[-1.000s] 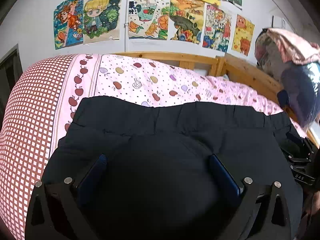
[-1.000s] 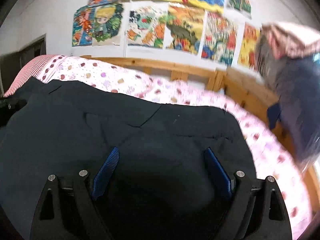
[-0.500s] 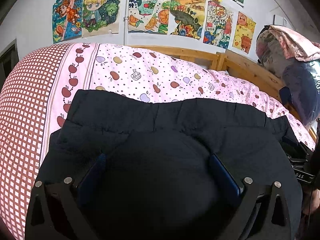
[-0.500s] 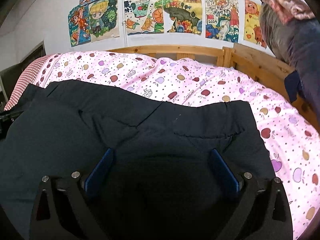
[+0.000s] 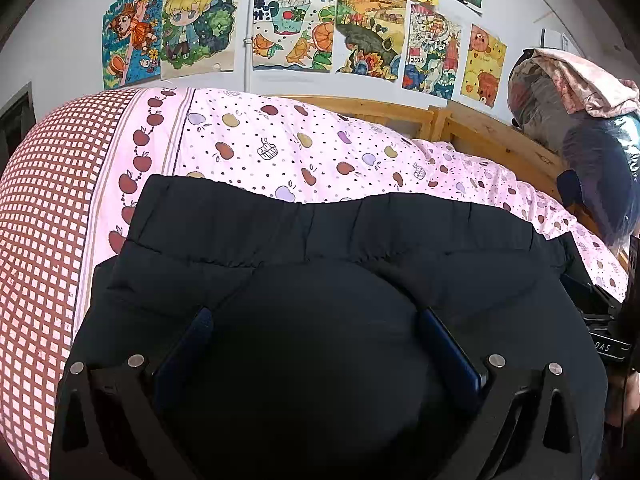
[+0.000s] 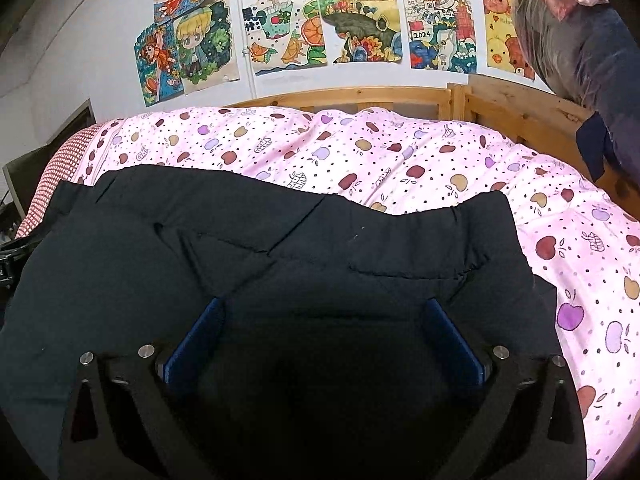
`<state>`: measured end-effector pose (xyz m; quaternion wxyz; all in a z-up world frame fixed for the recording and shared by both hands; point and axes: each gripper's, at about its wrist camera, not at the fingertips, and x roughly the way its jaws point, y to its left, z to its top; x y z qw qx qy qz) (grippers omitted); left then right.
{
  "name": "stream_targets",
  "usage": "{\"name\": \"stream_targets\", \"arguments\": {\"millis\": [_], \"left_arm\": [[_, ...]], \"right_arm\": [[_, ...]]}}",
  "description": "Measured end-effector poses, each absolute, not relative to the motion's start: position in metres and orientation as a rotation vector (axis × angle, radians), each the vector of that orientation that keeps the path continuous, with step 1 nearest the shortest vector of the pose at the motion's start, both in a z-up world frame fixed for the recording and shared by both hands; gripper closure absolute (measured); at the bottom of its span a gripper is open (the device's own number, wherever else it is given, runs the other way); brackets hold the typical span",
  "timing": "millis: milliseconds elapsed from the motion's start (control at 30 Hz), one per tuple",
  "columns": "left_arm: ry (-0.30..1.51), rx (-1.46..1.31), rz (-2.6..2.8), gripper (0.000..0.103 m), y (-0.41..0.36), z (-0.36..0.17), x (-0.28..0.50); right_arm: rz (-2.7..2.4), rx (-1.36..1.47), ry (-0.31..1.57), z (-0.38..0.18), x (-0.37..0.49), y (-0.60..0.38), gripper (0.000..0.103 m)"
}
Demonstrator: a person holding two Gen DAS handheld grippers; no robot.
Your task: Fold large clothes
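Observation:
Black trousers lie on a bed with the elastic waistband at the far edge; they also show in the right wrist view, with a pocket seam. My left gripper is open, its blue fingers spread wide over bulging black cloth. My right gripper is open the same way, blue fingers wide apart over the cloth. Black cloth fills the gap between each pair of fingers. The right gripper's body shows at the right edge of the left wrist view.
The bed has a pink apple-print cover with a red checked part at the left. A wooden bed frame runs behind and to the right. Bagged clothes pile at the right. Drawings hang on the wall.
Both grippers have drawn back toward me and tilted down; more of the pink cover shows beyond the waistband. The fingers stay spread wide.

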<state>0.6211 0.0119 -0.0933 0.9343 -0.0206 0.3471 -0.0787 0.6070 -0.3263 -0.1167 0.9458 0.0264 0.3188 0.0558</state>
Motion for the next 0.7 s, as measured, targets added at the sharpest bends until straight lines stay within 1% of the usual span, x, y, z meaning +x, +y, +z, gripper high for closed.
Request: {"name": "stream_targets", "arguments": {"millis": [167,433,567,700], "left_arm": [[0.665,-0.084,-0.177,0.0,0.021,-0.082,0.607],[0.513,-0.257,-0.128,0.0,0.064,-0.034,0.565],[0.554,-0.173,-0.133,0.0,0.078,-0.021,0.552],[0.618,-0.107,-0.107,0.0,0.095,-0.026,0.542]], "right_arm": [[0.11,0.057,0.622,-0.114,0.601,-0.326,0.003],[0.144,0.15,0.546,-0.075,0.566,-0.357,0.004],[0.148,0.133,0.539,-0.061,0.546,-0.38,0.004],[0.12,0.126,0.562,-0.056,0.53,-0.407,0.004]]}}
